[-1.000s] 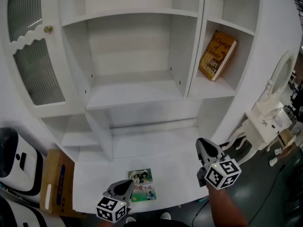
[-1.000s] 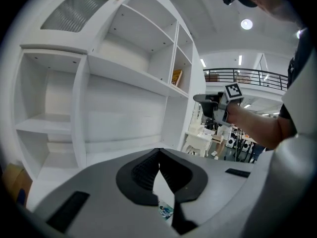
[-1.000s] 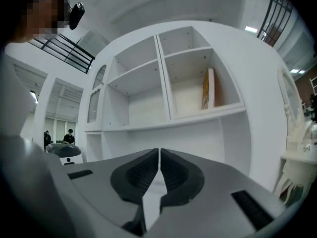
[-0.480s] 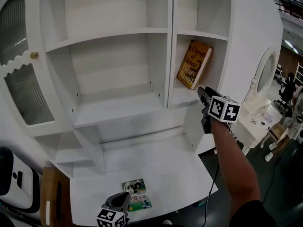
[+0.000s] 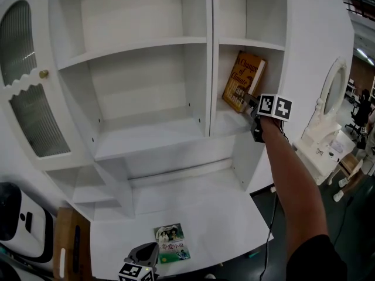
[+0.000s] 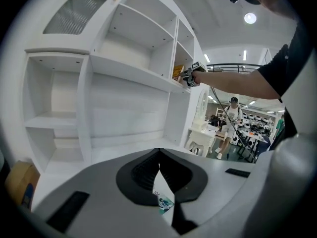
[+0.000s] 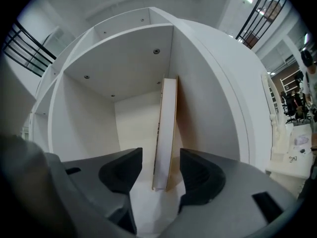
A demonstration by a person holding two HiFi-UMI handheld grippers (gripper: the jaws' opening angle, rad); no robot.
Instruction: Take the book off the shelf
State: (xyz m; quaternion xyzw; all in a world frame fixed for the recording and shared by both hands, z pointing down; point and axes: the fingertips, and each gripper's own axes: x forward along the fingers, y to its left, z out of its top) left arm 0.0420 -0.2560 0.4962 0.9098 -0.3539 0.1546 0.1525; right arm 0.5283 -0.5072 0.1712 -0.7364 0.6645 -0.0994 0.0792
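Observation:
An orange-yellow book stands tilted in the right-hand shelf compartment, leaning on its right wall. My right gripper is stretched out to it at shelf height. In the right gripper view its jaws are opening, and the book's white page edge stands between the fingertips with a gap on each side. My left gripper hangs low over the desk's front edge, shut with nothing in it. A small green booklet lies flat on the desk just beyond it.
The white cabinet has a ribbed glass door at the left and bare middle shelves. A white dressing table with an oval mirror stands to the right. A cardboard box and a white machine sit at the lower left.
My right gripper has risen from desk level up to the right shelf compartment and reached the book, and its jaws have parted. The left gripper has stayed by the desk's front edge.

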